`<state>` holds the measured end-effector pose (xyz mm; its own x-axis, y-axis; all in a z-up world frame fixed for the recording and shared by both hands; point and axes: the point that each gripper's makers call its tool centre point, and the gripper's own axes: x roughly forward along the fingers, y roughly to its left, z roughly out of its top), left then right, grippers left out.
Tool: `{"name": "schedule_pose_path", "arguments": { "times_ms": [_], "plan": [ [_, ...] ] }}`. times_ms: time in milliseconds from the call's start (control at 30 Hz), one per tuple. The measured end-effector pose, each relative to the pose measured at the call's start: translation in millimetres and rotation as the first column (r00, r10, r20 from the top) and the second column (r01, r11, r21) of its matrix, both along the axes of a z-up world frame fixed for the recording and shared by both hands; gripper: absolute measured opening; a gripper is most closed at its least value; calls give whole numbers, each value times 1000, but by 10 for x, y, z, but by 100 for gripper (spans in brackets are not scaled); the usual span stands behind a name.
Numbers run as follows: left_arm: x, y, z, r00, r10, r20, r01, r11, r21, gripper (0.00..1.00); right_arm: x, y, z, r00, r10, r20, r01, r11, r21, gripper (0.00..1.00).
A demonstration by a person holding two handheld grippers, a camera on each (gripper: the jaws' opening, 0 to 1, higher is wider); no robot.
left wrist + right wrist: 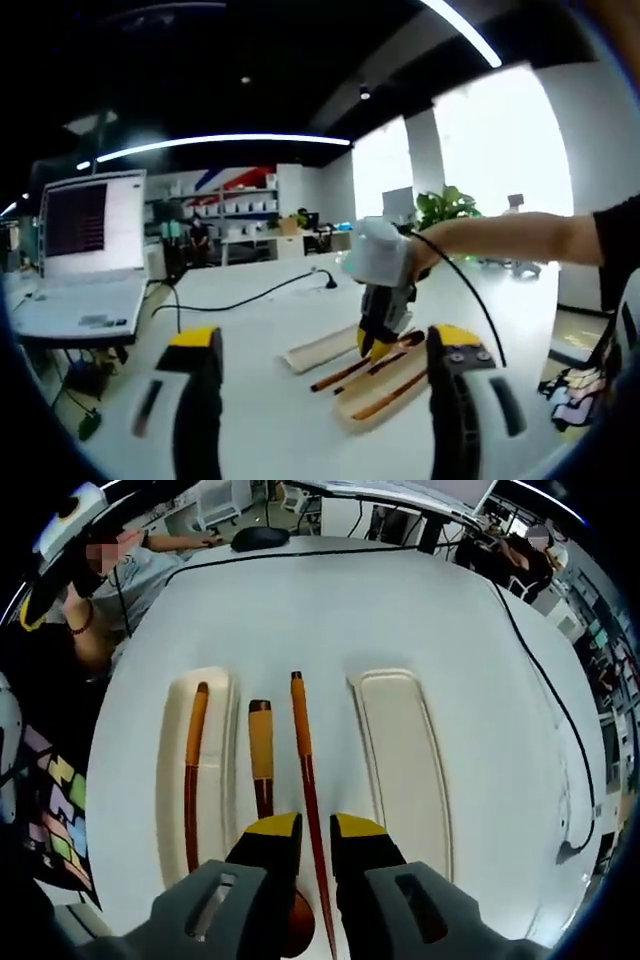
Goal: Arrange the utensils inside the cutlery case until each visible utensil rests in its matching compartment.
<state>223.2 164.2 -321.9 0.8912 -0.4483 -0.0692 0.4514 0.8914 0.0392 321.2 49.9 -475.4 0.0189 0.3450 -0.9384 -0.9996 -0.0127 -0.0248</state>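
- Right now, in my right gripper view, the right gripper (303, 852) hangs over a white table (330, 610) with its yellow-tipped jaws nearly together, and a thin brown chopstick (303, 770) runs up out of the narrow gap between them.
- I cannot tell for sure whether the jaws actually pinch that chopstick or only straddle it.
- Just left of it lies a spoon (261, 755) with a yellow handle; its round bowl sits under my left jaw, partly hidden.
- Further left, a second chopstick (193, 770) rests inside the pale cutlery case (172, 780), in its long left compartment.
- The spoon and the middle chopstick seem to lie beside that tray, between it and the lid (400, 770), a matching pale shallow tray lying on the right.
- A black cable (545, 680) trails across the table's right side, and a person sits at the far left edge.
- In my left gripper view, the left gripper (325, 400) has its jaws spread wide with nothing between them, held above the table (250, 420).
- Beyond it I see the right gripper (380, 330) lowered onto the case (385, 385), held by a person's arm (520, 238).
- A laptop (85, 260) stands open at the table's far left.
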Motion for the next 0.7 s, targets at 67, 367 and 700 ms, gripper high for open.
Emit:
{"name": "schedule_pose_path", "arguments": {
  "times_ms": [67, 367, 700],
  "plan": [
    [-4, -2, 7, 1000, 0, 3, 0, 1000, -1, 89, -5, 14, -3, 1000, 3, 5, -3, 1000, -13, 11],
    [18, -3, -22, 1000, 1, -4, -1, 1000, 13, 89, 15, 20, -8, 998, -66, -24, 64, 996, -69, 9],
    [5, 53, 20, 1000, 12, 2, -12, 1000, -4, 89, 31, 26, -8, 999, -41, 35, 43, 997, -60, 3]
  ]
}}
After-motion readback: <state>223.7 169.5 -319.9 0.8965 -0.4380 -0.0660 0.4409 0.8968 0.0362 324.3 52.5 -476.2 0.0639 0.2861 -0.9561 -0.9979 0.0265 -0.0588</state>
